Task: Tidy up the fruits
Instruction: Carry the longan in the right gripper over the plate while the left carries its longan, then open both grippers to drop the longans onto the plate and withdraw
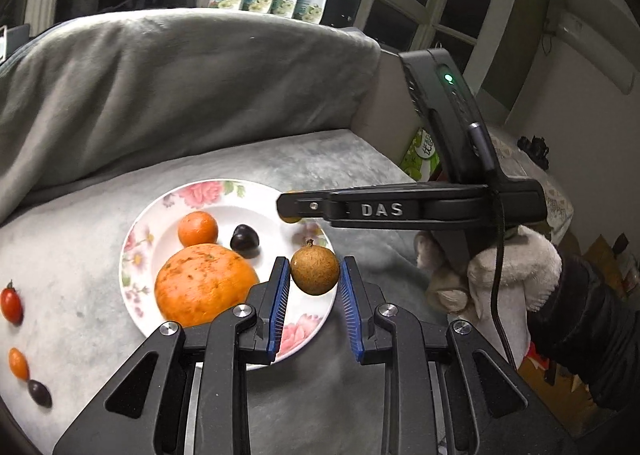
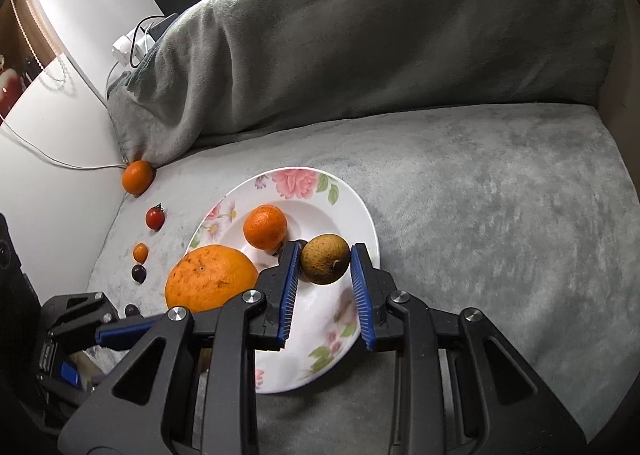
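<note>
Both tongs are loaded over the floral plate. The left gripper is closed down narrow on a brown longan (that's what it looks like, stem nub on top), with the blue pads pressing on either side. The right gripper does the same with a greenish-brown longan, held above the near side of the plate's well.

On the plate sit a large orange, a mandarin and a dark grape. Out on the grey blanket are a red cherry tomato, a small orange tomato, another dark grape and a second mandarin in the corner, all well apart from the plate.

This looks like the set-down. Round fruit rolls, so my call is to bring each longan right down to the bare white of the well before easing the pads apart, not to release from above. One hand at a time, I'd say, because the two grippers crowd the same plate and a knock could jolt it on that soft blanket. Steer clear of the large orange too, as it takes up much of the left side.
</note>
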The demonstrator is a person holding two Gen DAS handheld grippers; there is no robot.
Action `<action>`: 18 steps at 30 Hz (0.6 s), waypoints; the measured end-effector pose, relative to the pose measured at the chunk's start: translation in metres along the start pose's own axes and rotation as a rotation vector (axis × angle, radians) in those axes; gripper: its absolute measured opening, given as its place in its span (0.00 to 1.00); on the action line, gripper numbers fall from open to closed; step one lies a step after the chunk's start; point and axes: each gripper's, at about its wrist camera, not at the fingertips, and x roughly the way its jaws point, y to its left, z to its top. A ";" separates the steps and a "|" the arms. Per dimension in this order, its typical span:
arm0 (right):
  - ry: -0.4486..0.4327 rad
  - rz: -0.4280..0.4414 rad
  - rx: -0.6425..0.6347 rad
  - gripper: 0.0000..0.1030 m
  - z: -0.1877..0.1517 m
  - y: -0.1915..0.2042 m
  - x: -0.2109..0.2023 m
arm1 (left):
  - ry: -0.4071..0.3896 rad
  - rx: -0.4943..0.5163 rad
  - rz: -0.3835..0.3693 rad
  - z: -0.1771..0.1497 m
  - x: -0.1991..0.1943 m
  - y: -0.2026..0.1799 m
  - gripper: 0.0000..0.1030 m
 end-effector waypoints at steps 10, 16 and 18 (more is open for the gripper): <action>-0.003 0.019 0.021 0.27 0.004 -0.003 0.007 | 0.000 0.035 0.043 0.000 0.008 -0.010 0.24; -0.017 0.028 0.035 0.27 0.006 -0.006 0.005 | -0.004 0.040 0.054 0.000 0.010 -0.012 0.27; -0.024 0.028 0.041 0.28 0.005 -0.007 0.003 | -0.007 0.047 0.056 0.000 0.009 -0.012 0.32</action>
